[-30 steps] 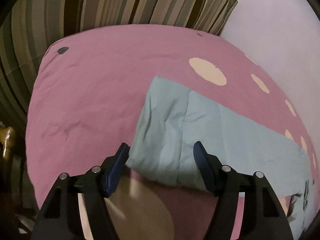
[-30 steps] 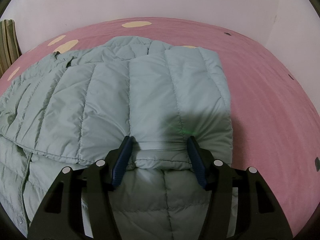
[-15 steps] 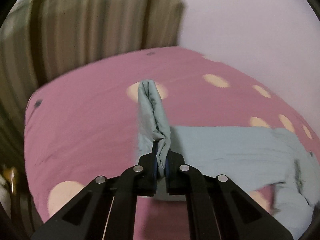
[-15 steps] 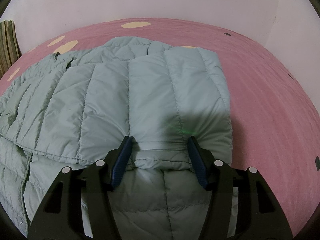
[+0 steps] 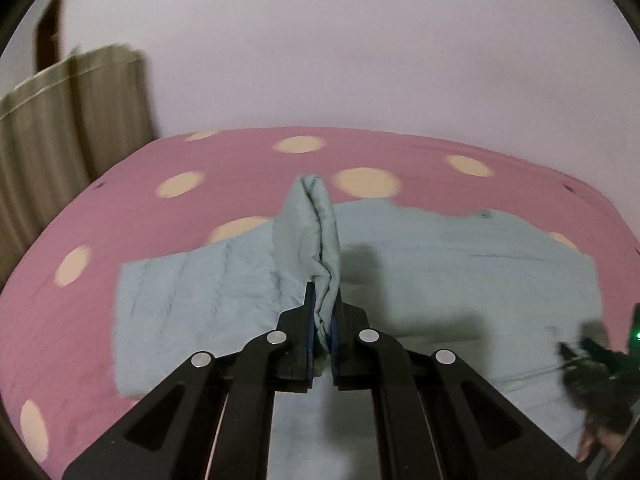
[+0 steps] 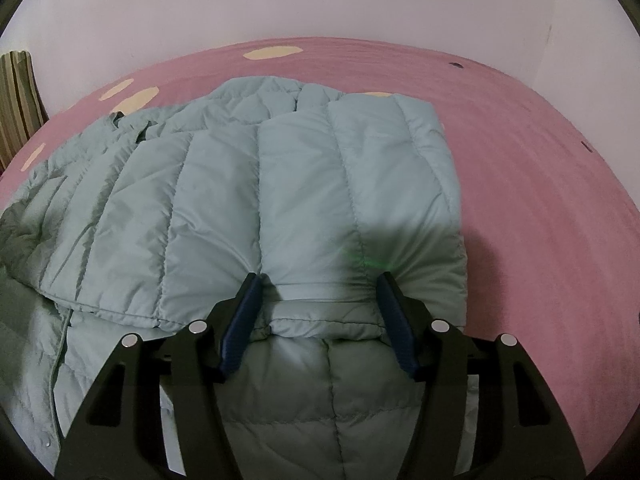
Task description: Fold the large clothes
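A pale green quilted jacket [image 5: 440, 280] lies spread on a pink bedcover with cream dots [image 5: 100, 300]. My left gripper [image 5: 323, 300] is shut on one sleeve end [image 5: 312, 220], which stands up pinched in a fold above the jacket's body. In the right wrist view the other sleeve [image 6: 380, 168] lies folded across the jacket [image 6: 160, 200]. My right gripper [image 6: 318, 284] points down onto it. Its jaws are opening, with the sleeve's cuff end [image 6: 320, 296] between the fingers and the pads not pressing it.
A striped curtain [image 5: 60, 140] hangs past the bed's left side and also shows at the left edge as curtain [image 6: 16, 92]. White walls [image 6: 320, 0] close the bed's far side and right. Bare pink cover [image 6: 540, 200] stretches right of the jacket.
My left gripper closed on the sleeve end, lifted it off the bed and swung it across toward the jacket's body. The right gripper stayed put, its fingers spreading slightly.
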A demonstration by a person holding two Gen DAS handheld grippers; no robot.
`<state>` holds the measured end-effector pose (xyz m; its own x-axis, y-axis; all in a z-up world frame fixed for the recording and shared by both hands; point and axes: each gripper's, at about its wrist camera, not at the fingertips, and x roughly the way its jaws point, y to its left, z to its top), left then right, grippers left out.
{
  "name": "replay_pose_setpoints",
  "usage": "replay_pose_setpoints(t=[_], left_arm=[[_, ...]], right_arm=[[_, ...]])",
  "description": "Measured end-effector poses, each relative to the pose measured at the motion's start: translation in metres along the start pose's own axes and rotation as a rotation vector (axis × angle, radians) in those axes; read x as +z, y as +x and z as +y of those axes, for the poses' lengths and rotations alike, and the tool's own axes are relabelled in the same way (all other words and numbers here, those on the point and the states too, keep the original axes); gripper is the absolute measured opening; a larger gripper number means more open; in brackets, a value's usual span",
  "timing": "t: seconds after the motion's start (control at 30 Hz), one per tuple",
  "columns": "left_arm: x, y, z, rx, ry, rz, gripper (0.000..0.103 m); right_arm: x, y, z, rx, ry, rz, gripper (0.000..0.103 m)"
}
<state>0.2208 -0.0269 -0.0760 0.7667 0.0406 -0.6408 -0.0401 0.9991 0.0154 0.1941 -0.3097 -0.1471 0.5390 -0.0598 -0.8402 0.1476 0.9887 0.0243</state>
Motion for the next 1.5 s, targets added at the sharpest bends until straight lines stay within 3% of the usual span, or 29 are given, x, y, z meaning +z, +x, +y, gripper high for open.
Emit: replay_pose_setpoints(t=[0.23, 0.5, 0.57, 0.63, 0.77, 0.9, 1.0, 1.07, 1.17, 1.3, 1.5], left_arm=[[-0.006, 0.015, -0.100, -0.108, 0.122, 0.042, 0.005], [-0.027, 0.059, -0.142, -0.171, 0.166, 0.160, 0.008], [-0.032, 0.064, -0.148, -0.177, 0.185, 0.177, 0.015], [-0.034, 0.063, -0.148, -0.205, 0.174, 0.181, 0.034], [-0.027, 0.046, -0.141, -0.235, 0.142, 0.145, 0.058], [-0.019, 0.012, -0.117, -0.249, 0.114, 0.082, 0.066], [-0.020, -0.010, -0.079, -0.203, 0.067, 0.045, 0.067], [-0.023, -0.018, -0.050, -0.145, 0.042, 0.023, 0.067], [-0.032, -0.025, 0.002, 0.004, 0.025, 0.012, 0.067], [-0.044, -0.025, 0.064, 0.144, -0.038, 0.022, 0.067], [-0.059, -0.018, 0.133, 0.217, -0.165, 0.072, 0.067]], right_arm=[[0.000, -0.001, 0.000, 0.023, 0.013, -0.002, 0.064], [0.000, -0.001, -0.001, 0.044, 0.024, -0.004, 0.066], [0.000, -0.001, -0.002, 0.046, 0.025, -0.003, 0.066], [0.000, -0.001, -0.002, 0.048, 0.027, -0.003, 0.067], [0.001, -0.001, -0.001, 0.046, 0.026, -0.003, 0.067], [0.002, -0.002, -0.001, 0.044, 0.025, -0.003, 0.067], [0.003, -0.002, 0.001, 0.039, 0.022, 0.002, 0.067], [0.004, -0.007, 0.001, 0.030, 0.016, -0.001, 0.066], [0.007, -0.026, 0.004, 0.029, 0.035, -0.012, 0.066], [0.015, -0.049, 0.029, 0.112, 0.027, -0.028, 0.066], [0.038, -0.039, 0.087, 0.234, -0.021, -0.005, 0.066]])
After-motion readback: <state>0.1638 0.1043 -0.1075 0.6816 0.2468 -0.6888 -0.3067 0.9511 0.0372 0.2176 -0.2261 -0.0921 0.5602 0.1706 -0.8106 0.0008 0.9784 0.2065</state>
